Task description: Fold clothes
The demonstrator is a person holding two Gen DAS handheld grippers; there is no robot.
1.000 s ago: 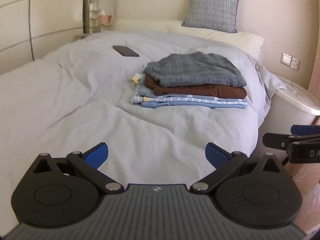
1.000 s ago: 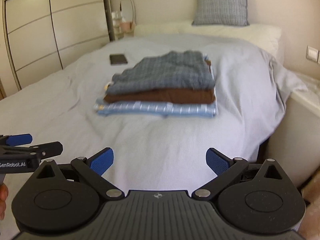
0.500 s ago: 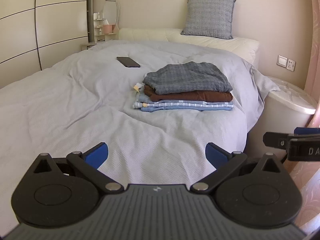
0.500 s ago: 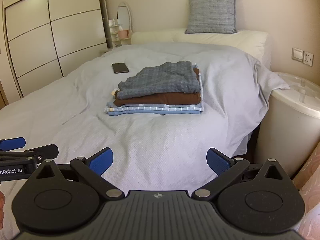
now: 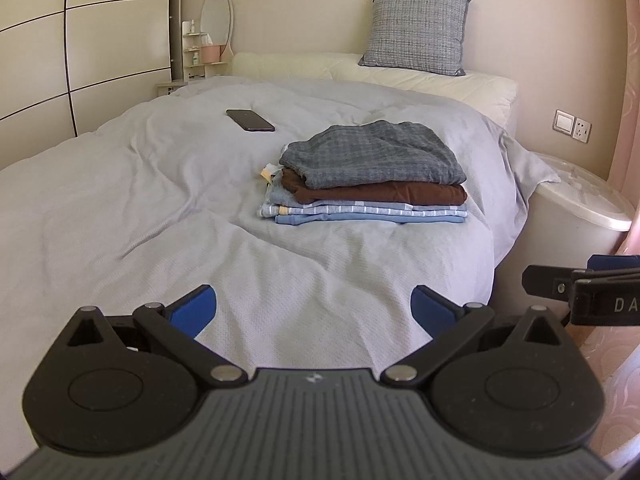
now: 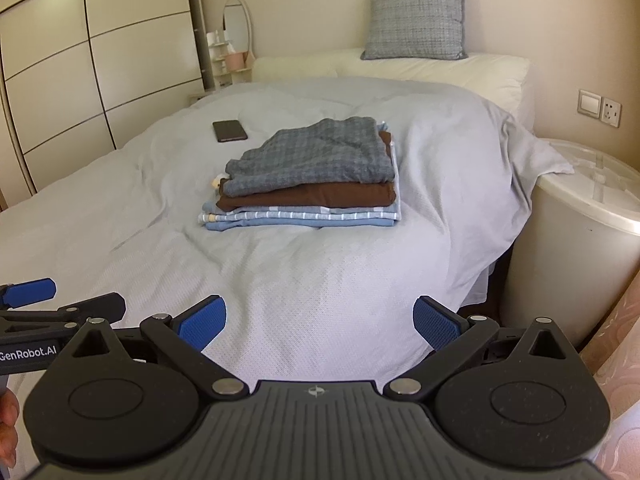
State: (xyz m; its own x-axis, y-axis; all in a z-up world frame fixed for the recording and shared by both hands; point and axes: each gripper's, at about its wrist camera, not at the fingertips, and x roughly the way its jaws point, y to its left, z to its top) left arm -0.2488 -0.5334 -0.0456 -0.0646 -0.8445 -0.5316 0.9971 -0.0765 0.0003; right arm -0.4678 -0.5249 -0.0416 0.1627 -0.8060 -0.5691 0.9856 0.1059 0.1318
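Note:
A neat stack of folded clothes (image 5: 372,176) (image 6: 308,176) lies on the grey bed (image 5: 120,208) (image 6: 320,280): a grey checked garment (image 5: 372,154) on top, a brown one (image 5: 384,194) under it, blue striped ones (image 5: 360,212) at the bottom. My left gripper (image 5: 314,306) hovers open over the near end of the bed, well short of the stack, with nothing between its blue pads. My right gripper (image 6: 318,318) is open and empty too, at about the same distance. Each gripper shows at the edge of the other's view.
A dark phone (image 5: 250,120) (image 6: 229,131) lies on the bed beyond the stack to the left. A white round bin (image 5: 580,208) (image 6: 580,240) stands at the bed's right side. A grey cushion (image 5: 418,32) leans at the headboard. Wardrobe doors (image 6: 80,80) line the left wall.
Both grippers have pulled back from the stack and risen a little, so the stack looks smaller and farther. Both stayed open and empty.

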